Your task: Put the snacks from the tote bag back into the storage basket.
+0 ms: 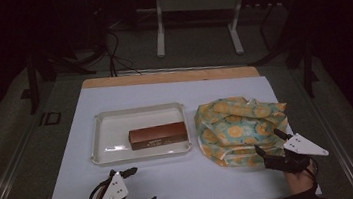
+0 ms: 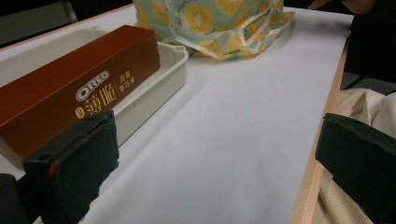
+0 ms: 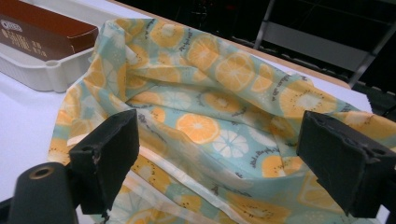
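Right gripper (image 1: 270, 145) stands with jaws spread wide at the near edge of the citrus-print bag (image 1: 238, 127), seemingly about to pinch its rim; the left gripper (image 1: 135, 187) hangs open nearby. Beside the bag, the white tray (image 1: 99, 138) holds a brown box (image 2: 70, 98) reading "OREO".

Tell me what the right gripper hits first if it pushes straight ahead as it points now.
Most likely the fruit-print bag: the right gripper has its open jaws aimed at the bag's near edge, directly ahead. The exact gap is hard to judge.
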A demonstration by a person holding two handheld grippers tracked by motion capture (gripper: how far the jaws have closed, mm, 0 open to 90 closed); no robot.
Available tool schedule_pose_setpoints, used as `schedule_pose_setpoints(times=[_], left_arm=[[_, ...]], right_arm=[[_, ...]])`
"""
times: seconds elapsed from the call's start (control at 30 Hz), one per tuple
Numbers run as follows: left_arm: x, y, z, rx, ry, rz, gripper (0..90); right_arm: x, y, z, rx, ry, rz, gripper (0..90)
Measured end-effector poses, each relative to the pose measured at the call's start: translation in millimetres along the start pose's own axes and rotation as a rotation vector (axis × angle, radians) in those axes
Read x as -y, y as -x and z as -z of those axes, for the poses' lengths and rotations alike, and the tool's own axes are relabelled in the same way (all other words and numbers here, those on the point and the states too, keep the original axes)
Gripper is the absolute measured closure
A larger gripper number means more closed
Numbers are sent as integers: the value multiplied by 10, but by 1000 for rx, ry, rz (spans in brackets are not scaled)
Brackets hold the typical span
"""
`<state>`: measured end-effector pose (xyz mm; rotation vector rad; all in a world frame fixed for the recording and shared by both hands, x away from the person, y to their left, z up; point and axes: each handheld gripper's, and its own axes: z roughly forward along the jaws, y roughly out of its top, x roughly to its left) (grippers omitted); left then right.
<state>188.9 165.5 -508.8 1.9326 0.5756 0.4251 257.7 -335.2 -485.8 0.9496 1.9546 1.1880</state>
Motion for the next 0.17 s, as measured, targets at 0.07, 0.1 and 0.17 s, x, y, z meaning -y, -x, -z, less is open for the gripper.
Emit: schedule_pose_setpoints(times=[0.07, 0.1, 0.17], left_arm=[[-1, 3, 0, 2, -1, -1, 0], [-1, 4, -1, 4, -2, -2, 0], [-1, 4, -3, 5, -4, -3, 0]], right_arm=[[1, -8, -5, 4, -3, 15, 135], [1, -15, -8, 8, -5, 24, 135], [2, -19, -13, 2, -6, 27, 134]])
